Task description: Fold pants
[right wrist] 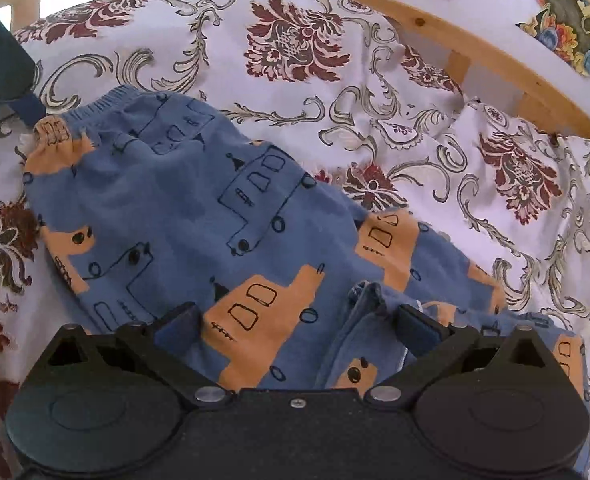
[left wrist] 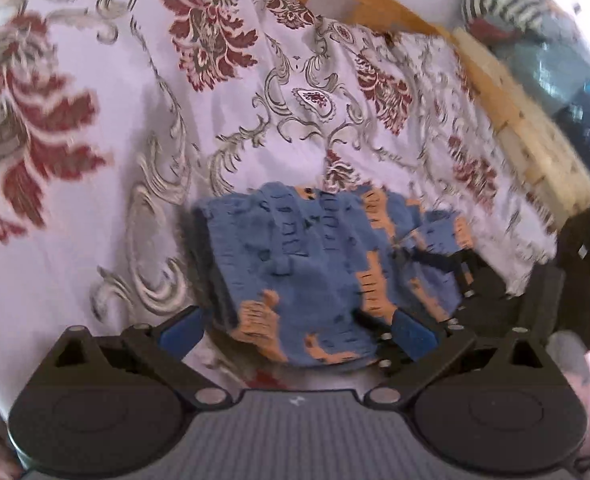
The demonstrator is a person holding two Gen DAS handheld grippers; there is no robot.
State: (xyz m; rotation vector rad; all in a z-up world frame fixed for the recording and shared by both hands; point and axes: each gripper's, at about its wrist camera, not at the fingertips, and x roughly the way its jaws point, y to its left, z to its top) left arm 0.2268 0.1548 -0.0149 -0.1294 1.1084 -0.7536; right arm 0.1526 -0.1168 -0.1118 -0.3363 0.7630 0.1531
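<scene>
Left wrist view: one pair of pants (left wrist: pixel 307 268), blue with orange patches and dark line drawings, lying on a bedspread (left wrist: pixel 143 128) of white cloth with dark red flowers and grey scrolls. Seen blurred. Garment bunched just ahead of the left gripper (left wrist: pixel 297 330), its near edge between the two blue-padded fingers (left wrist: pixel 181 334). Fingers spread wide, not closed on cloth. Right gripper (left wrist: pixel 461 276) visible at the garment's right side, dark linkage only, state not readable here. Wooden bed frame (left wrist: pixel 507 120) along the far right edge of the bed. Striped and blue items beyond the frame, too blurred to name.

Right wrist view: same single pair of pants (right wrist: pixel 191 216), long axis running from the far left, where the ribbed waistband (right wrist: pixel 107 106) sits, down toward the near right. Waistband end points to the far-left part of the bed. Leg end folded up close against the right gripper (right wrist: pixel 299 330); fingers wide apart, right pad touching a raised fold of cloth. Dark part of the left tool (right wrist: pixel 3 56) at the waistband corner. Wooden rail (right wrist: pixel 475 40) curving across the far edge; white wall with two colourful pictures (right wrist: pixel 575 12) behind.
</scene>
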